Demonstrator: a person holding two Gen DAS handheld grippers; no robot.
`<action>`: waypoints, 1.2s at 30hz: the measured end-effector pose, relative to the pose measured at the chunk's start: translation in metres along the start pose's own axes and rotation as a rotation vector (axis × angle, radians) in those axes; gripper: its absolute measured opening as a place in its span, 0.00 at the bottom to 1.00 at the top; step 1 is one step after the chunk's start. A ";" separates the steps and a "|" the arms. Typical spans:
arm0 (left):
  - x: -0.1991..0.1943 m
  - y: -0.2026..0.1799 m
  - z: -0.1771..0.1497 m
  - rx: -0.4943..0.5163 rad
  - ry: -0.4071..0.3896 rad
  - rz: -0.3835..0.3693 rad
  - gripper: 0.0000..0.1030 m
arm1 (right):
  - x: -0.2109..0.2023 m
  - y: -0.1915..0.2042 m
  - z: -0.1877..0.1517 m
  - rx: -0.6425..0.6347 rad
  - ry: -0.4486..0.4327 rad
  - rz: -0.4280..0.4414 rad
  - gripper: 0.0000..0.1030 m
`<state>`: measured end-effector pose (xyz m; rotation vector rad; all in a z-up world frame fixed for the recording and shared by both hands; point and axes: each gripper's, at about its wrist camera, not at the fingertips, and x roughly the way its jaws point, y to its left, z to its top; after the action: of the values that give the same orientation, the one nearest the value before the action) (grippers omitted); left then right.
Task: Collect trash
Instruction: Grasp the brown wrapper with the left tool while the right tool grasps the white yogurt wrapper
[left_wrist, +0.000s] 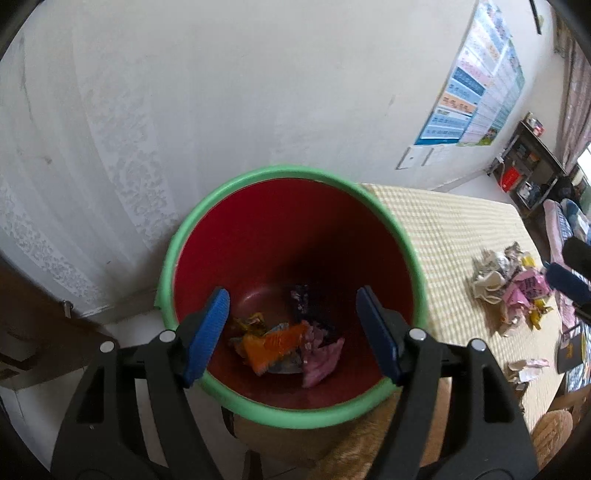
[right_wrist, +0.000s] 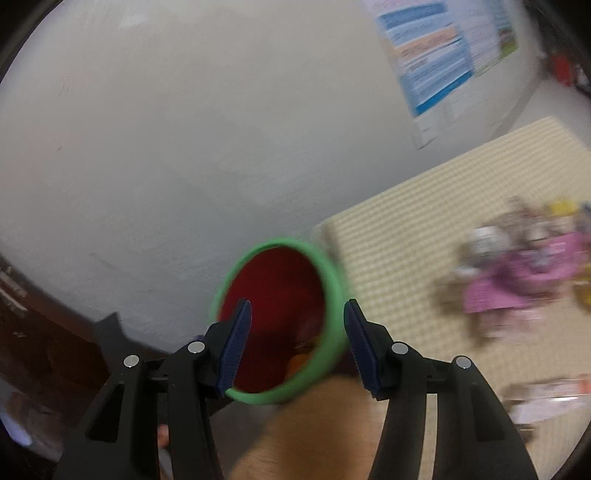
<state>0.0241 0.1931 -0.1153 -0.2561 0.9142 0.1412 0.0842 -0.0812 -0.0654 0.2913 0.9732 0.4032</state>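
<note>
A red bin with a green rim (left_wrist: 207, 206) stands at the table's left end by the wall; it also shows in the blurred right wrist view (right_wrist: 332, 280). Inside lie several wrappers: an orange one (left_wrist: 275, 343), a pink one (left_wrist: 321, 360), a dark one (left_wrist: 301, 299). My left gripper (left_wrist: 291, 332) is open and empty right above the bin's mouth. My right gripper (right_wrist: 295, 339) is open and empty, farther back from the bin; its blue pad (left_wrist: 567, 282) shows at the right edge of the left wrist view. A pile of crumpled wrappers (left_wrist: 508, 282) lies on the table mat (left_wrist: 454, 229), and shows blurred in the right wrist view (right_wrist: 517, 273).
More scraps (left_wrist: 524, 367) lie near the table's front edge. A white wall with a poster (left_wrist: 476, 81) is behind the bin. A dark shelf (left_wrist: 532, 162) with items stands at the far right. A wooden piece (left_wrist: 37, 332) is at the left.
</note>
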 end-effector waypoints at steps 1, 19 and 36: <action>-0.001 -0.003 0.000 0.010 -0.001 -0.005 0.67 | -0.009 -0.007 0.000 -0.001 -0.012 -0.032 0.50; -0.014 -0.123 -0.025 0.297 0.030 -0.122 0.67 | -0.073 -0.172 -0.088 0.291 0.061 -0.353 0.67; -0.018 -0.226 -0.085 0.533 0.165 -0.317 0.69 | -0.076 -0.208 -0.088 0.324 -0.017 -0.270 0.02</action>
<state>0.0002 -0.0478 -0.1140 0.0876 1.0281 -0.4191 0.0135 -0.2952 -0.1424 0.4484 1.0444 -0.0056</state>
